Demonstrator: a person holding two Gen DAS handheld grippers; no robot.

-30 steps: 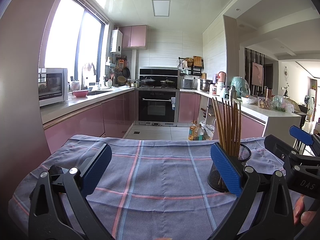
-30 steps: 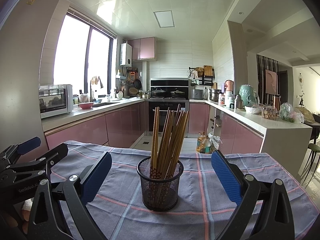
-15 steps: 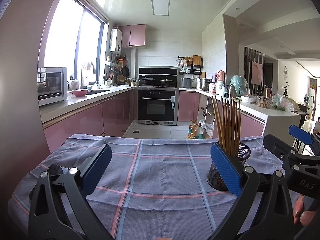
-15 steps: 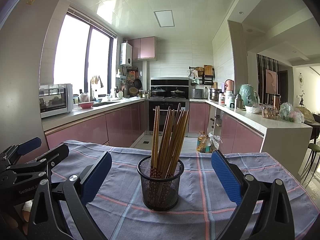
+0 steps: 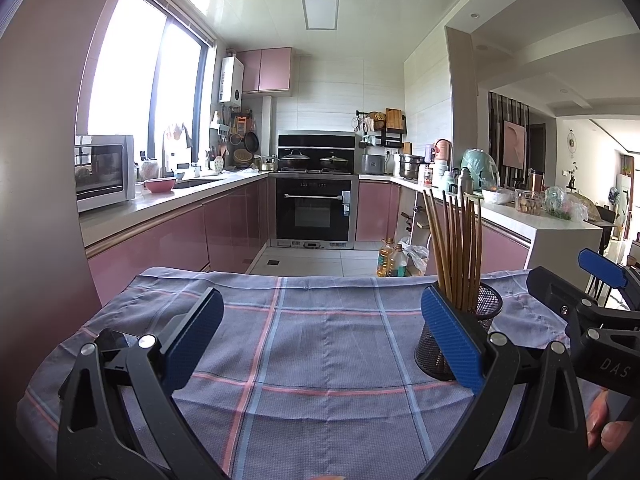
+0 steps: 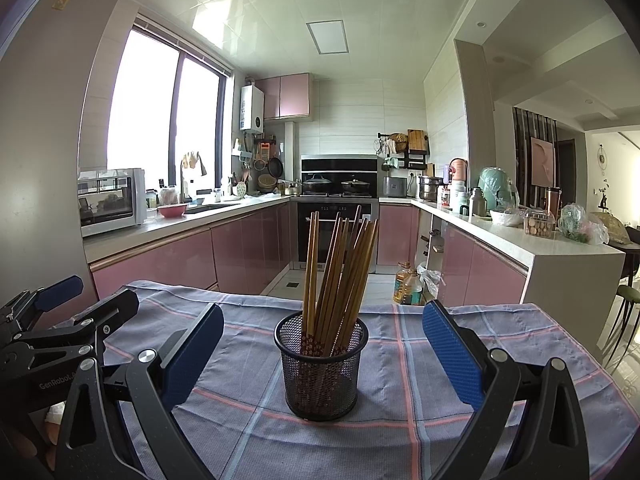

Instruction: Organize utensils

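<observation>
- Broadly, the table [image 6: 520, 344], covered edge to edge by a grey-blue checked cloth [image 5: 320, 352] with pink and pale-blue stripes, carries only one thing of the task: a black mesh holder [image 6: 321, 368] that stands upright, roughly midway between the left and right edges and somewhat nearer the near edge than the far one.
- Judging by that, the sorting looks close to done or at a pause: no loose utensil shows on the cloth in either view, and neither tool carries anything.
- Next, if more is to be gathered, the move calls for finding a stray piece outside these views; if the holder itself is to be shifted, the right gripper [image 6: 323, 354] is already lined up with it and would need to advance and close on the mesh wall without tipping the tall load.
- Right gripper: jaws wide apart, empty, the holder framed between them but not touched.
- Left gripper [image 5: 320, 340]: jaws equally wide, empty, hovering over bare cloth, with the holder just beyond its right finger.
- Chopsticks [image 6: 340, 272]: a bundle of brown wooden sticks, patterned ends down in the holder, plain ends fanned upward and leaning mostly toward the right edge.
</observation>
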